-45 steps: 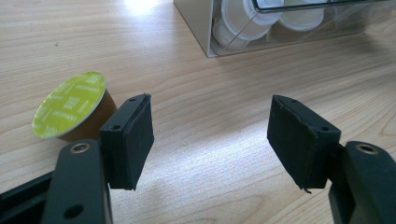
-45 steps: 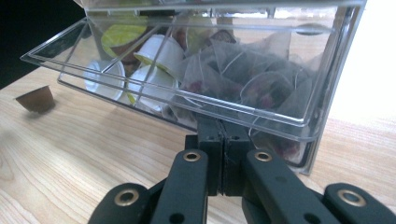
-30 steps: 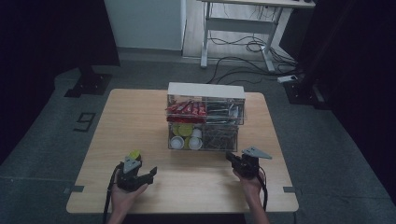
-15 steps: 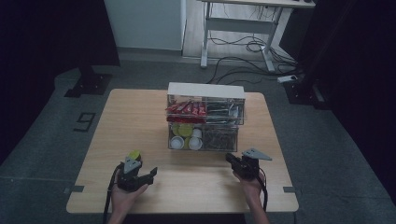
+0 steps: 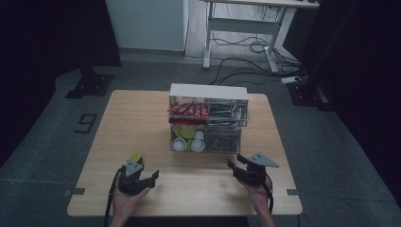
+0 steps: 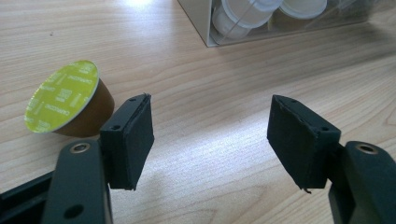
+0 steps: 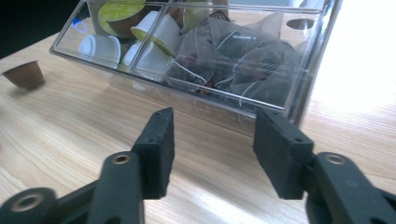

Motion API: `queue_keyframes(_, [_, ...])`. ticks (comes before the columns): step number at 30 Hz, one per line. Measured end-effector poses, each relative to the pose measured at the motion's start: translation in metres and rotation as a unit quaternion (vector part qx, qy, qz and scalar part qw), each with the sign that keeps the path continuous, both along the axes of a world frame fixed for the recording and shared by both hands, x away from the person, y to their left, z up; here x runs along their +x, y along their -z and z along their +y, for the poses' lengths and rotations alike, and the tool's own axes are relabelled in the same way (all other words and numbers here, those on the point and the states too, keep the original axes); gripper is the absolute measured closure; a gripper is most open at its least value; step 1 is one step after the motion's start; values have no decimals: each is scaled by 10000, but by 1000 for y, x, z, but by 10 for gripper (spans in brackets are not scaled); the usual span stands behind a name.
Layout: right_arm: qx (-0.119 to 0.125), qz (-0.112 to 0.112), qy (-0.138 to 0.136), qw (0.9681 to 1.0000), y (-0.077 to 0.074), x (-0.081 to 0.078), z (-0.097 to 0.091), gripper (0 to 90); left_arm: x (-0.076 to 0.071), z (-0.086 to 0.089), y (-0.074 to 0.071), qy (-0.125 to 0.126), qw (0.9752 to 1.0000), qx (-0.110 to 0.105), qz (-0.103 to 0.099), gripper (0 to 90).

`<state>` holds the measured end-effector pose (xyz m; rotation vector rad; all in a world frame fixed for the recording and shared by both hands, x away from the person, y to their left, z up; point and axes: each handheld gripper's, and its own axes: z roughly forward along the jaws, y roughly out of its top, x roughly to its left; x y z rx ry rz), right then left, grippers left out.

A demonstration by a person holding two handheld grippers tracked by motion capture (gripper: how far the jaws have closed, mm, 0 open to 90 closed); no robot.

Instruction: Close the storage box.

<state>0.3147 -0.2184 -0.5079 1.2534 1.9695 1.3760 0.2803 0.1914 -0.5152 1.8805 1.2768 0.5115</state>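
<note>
A clear plastic organizer (image 5: pixel 208 120) with drawers stands at the table's middle. Its lower drawer (image 7: pixel 299 70) holds coffee capsules (image 7: pixel 154 42) on one side and dark tea bags (image 7: pixel 243 60) on the other. One brown capsule with a green lid (image 6: pixel 65 100) lies tilted on the wood, just outside my left gripper's left jaw. My left gripper (image 6: pixel 210 135) is open with bare table between its pads. My right gripper (image 7: pixel 212 144) faces the drawer's front; its jaws have just been opening and nothing is between them. Both grippers, left (image 5: pixel 144 171) and right (image 5: pixel 235 163), rest near the front edge.
The wooden table (image 5: pixel 142 123) has free room to the left of the organizer and in front of it. The upper drawer holds red sachets (image 5: pixel 189 111). A desk frame and cables (image 5: pixel 246 47) stand on the floor behind.
The right gripper's jaws have spread apart. Both hands and the capsule stay where they were.
</note>
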Motion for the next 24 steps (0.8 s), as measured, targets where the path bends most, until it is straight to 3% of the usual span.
queue_keyframes(13, [-249,-2,68,9997,10,-27,-37,413,-2,-4,7,23,9999,118,52,319])
queue_keyframes(24, [-330,382,266,9984,36,-34,-57,413,-2,-12,15,141,9993,300,179,316])
